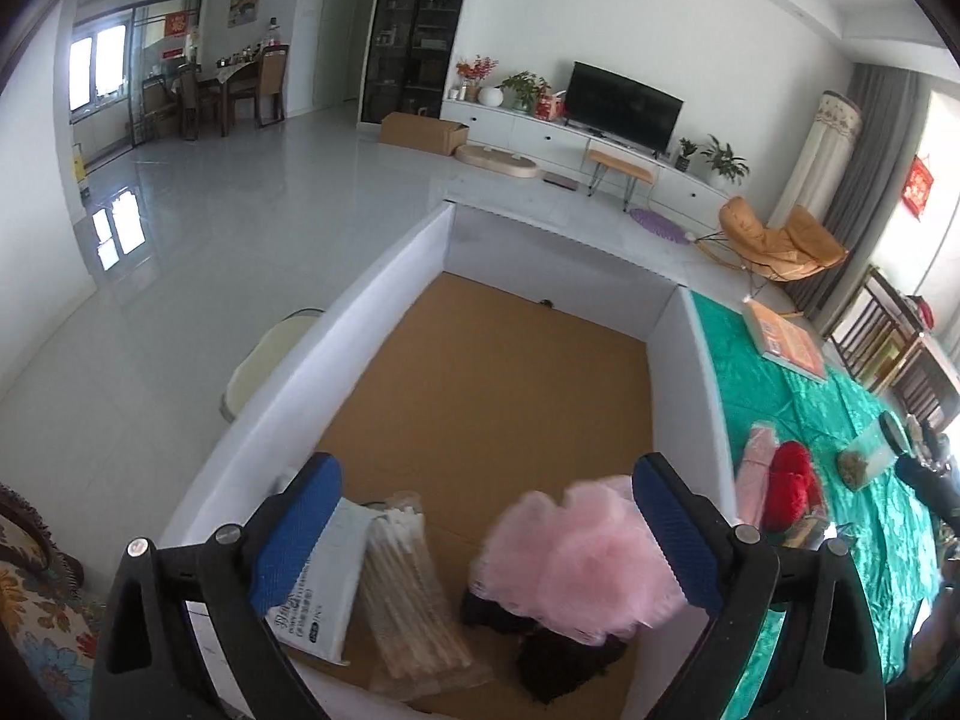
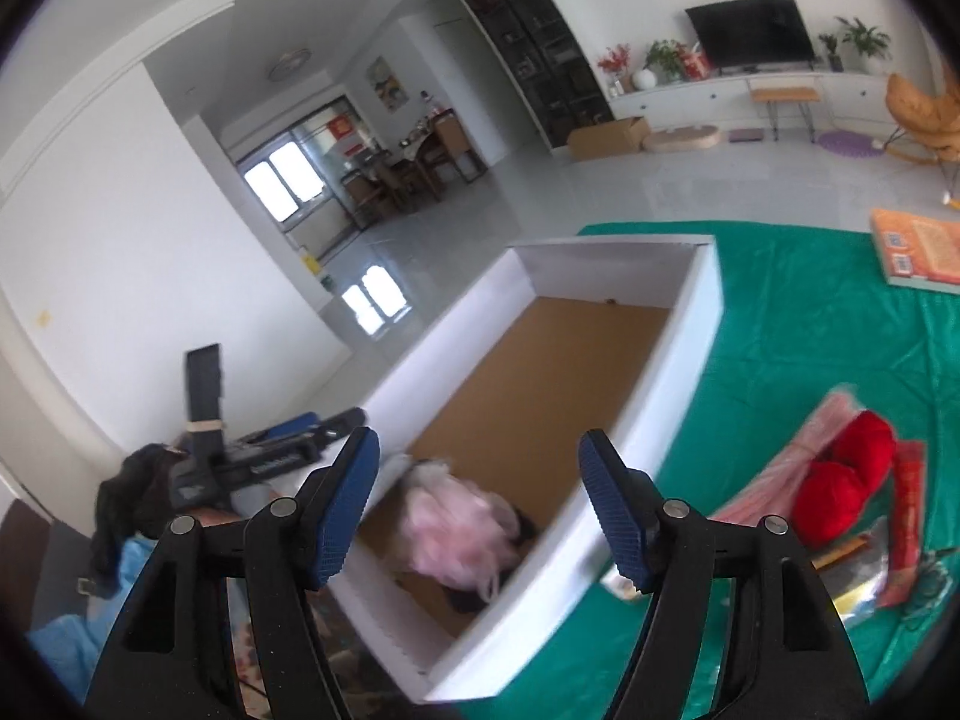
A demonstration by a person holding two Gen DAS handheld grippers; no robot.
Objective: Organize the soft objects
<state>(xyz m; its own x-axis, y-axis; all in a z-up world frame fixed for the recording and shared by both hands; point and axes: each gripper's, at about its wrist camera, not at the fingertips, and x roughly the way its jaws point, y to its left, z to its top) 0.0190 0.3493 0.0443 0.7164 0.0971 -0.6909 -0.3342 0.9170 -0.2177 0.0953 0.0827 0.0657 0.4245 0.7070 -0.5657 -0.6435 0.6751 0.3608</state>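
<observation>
- My left gripper (image 1: pixel 486 531) released, over white box (image 1: pixel 384 276).
- Pink mesh puff (image 1: pixel 576 570) inside, blurred, seemingly atop something dark.
- My right gripper (image 2: pixel 480 510) released, empty.

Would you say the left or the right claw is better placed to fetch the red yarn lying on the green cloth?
Right, probably. The right claw is open and empty, and the red yarn lies just to its right, outside the white box. The left claw hangs over the pink puff inside the box.
</observation>
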